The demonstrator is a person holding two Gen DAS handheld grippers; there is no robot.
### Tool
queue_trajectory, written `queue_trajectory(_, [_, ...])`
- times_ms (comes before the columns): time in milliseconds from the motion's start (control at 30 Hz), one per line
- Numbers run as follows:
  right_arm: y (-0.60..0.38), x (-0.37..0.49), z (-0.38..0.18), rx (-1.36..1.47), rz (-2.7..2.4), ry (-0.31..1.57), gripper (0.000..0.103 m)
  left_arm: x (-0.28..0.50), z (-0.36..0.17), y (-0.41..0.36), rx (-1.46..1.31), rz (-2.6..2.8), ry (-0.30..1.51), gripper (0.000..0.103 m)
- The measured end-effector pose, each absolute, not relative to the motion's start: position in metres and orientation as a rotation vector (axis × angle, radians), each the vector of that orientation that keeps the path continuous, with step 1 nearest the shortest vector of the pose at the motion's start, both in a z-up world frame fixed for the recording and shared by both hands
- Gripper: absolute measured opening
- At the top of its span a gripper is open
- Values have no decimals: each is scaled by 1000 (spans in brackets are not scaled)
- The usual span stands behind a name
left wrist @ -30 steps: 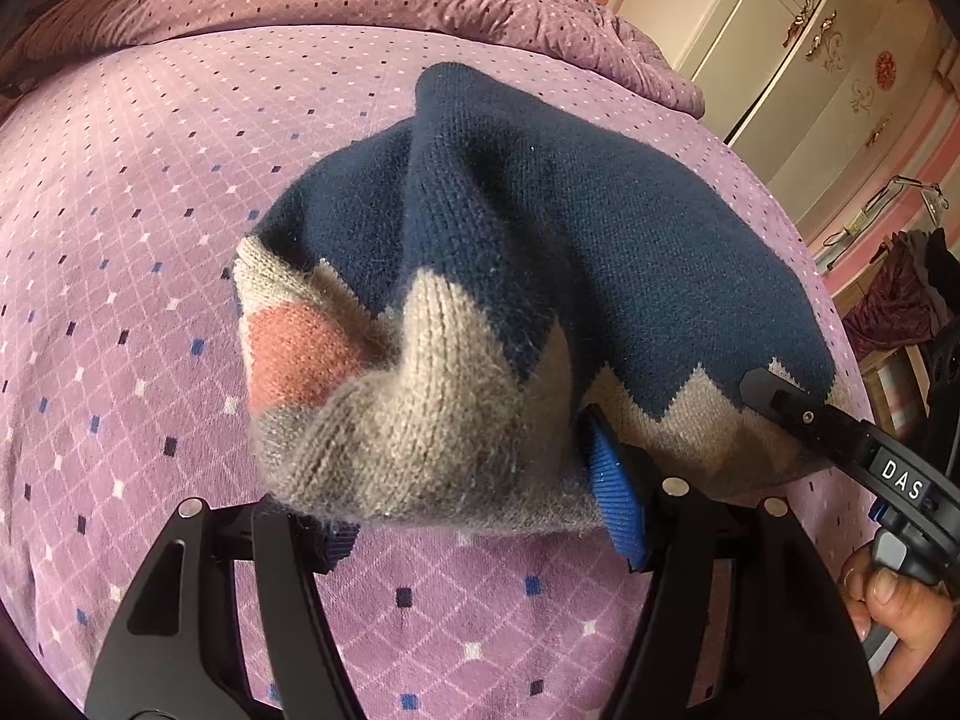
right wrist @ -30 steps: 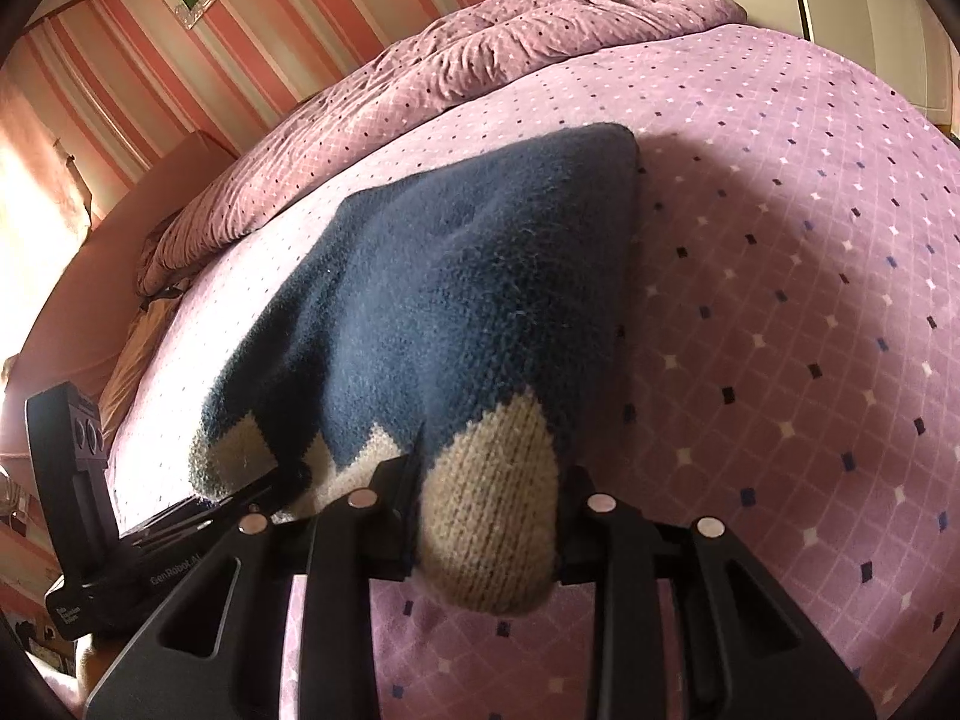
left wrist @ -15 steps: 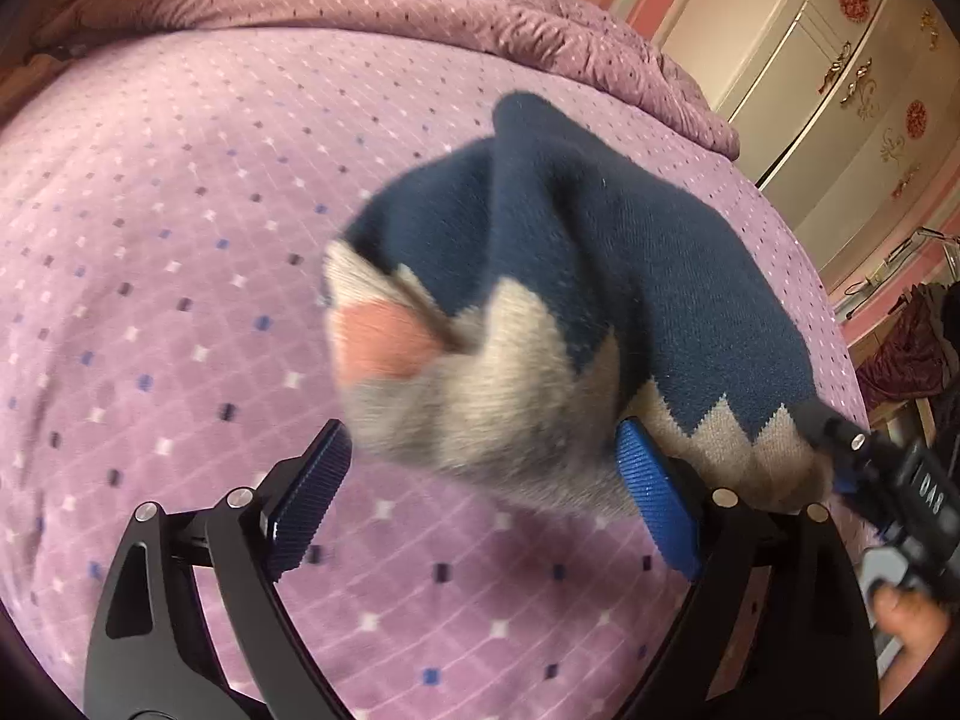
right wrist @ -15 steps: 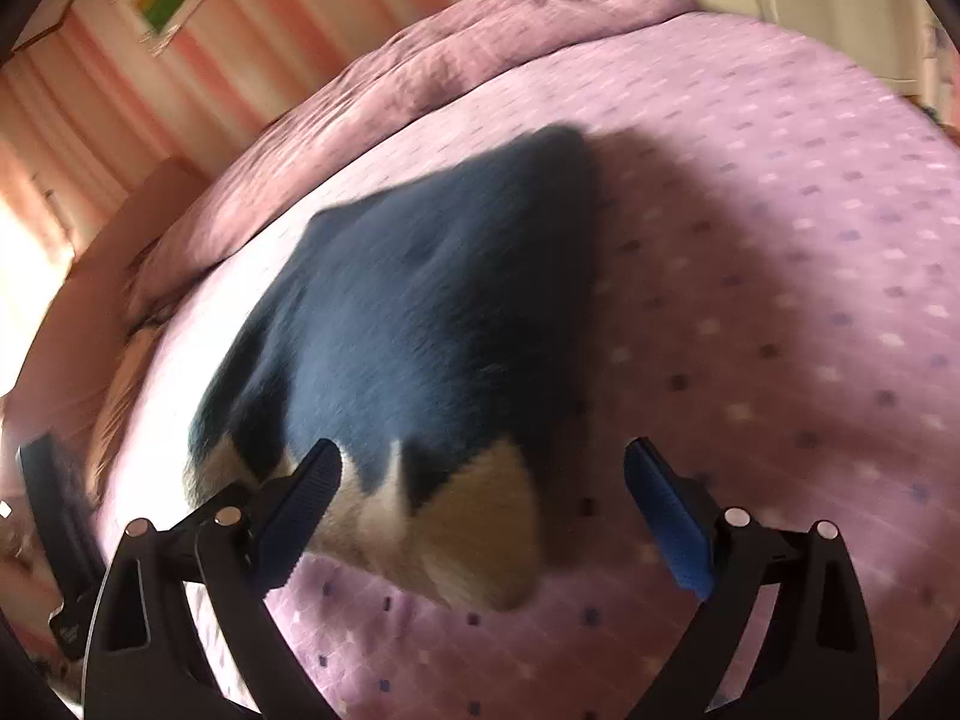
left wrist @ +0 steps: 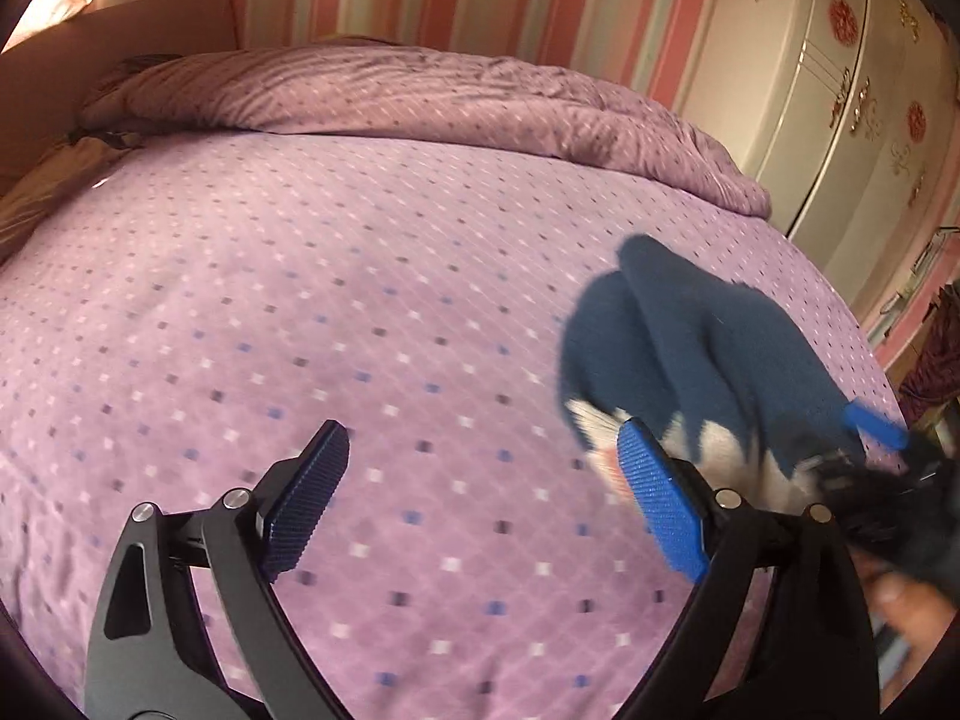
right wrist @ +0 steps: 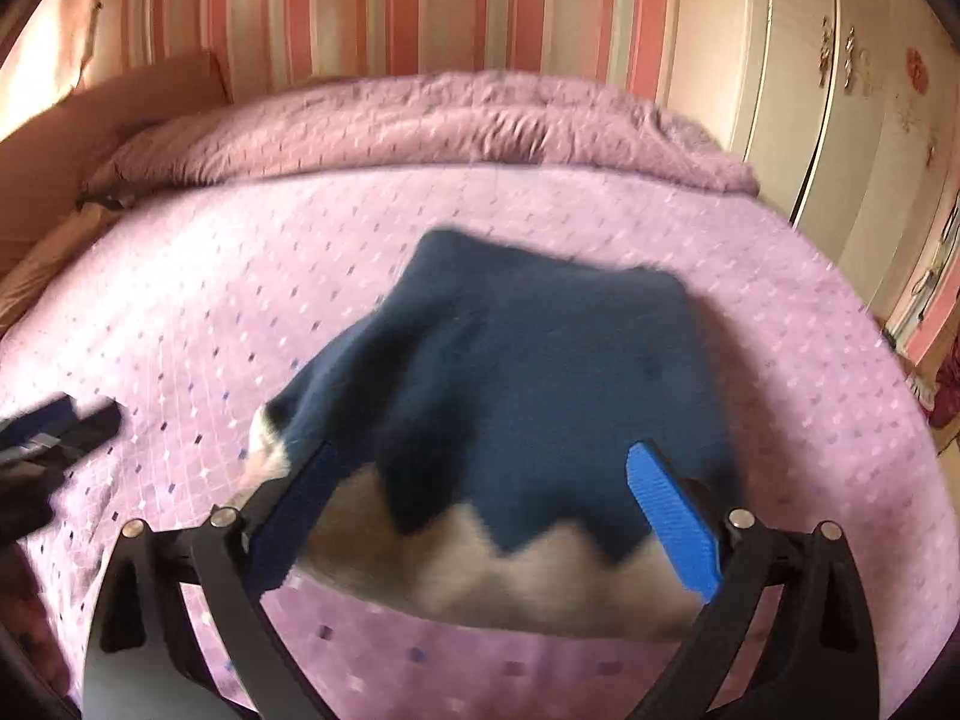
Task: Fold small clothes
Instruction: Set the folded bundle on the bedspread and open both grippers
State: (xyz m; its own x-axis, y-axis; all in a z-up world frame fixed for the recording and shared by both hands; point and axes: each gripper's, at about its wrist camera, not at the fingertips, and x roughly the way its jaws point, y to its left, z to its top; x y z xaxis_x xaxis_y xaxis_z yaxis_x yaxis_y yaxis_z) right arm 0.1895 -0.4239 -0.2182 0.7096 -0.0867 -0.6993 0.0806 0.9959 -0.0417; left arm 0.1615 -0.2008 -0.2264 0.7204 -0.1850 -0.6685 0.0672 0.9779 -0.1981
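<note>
A small navy knit sweater (right wrist: pixel 540 384) with a grey zigzag hem lies folded on the purple bedspread (right wrist: pixel 240 276). In the right wrist view it lies between and beyond the jaws of my open, empty right gripper (right wrist: pixel 486 516). In the left wrist view the sweater (left wrist: pixel 690 348) lies at the right, behind the right finger (left wrist: pixel 660 504). My left gripper (left wrist: pixel 480 492) is open and empty over bare bedspread (left wrist: pixel 300 300). The right gripper's blurred tip (left wrist: pixel 876 426) shows at the far right. The left gripper (right wrist: pixel 54 426) shows at the left edge of the right wrist view.
A rumpled purple duvet (left wrist: pixel 390 96) lies along the bed's far side, by a brown headboard (left wrist: pixel 120 42). A cream wardrobe (left wrist: pixel 840 90) stands at the right, beyond the bed's edge. Striped pink wall (right wrist: pixel 360 0) is behind.
Both grippers have let go of the sweater and opened. Both pulled back and tilted up. The sweater now rests flat on the bed; the left gripper moved off to its left.
</note>
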Motion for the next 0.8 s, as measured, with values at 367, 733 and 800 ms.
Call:
queue_trajectory(367, [-425, 193, -256, 90, -158, 827, 101, 135, -209, -152, -63, -181, 727, 95])
queue_trajectory(733, [-337, 81, -144, 5, -132, 741, 101, 76, -161, -91, -10, -144, 715, 100])
queue_trajectory(800, [-315, 61, -136, 3, -133, 749, 101, 56, -156, -74, 0, -155, 704, 100])
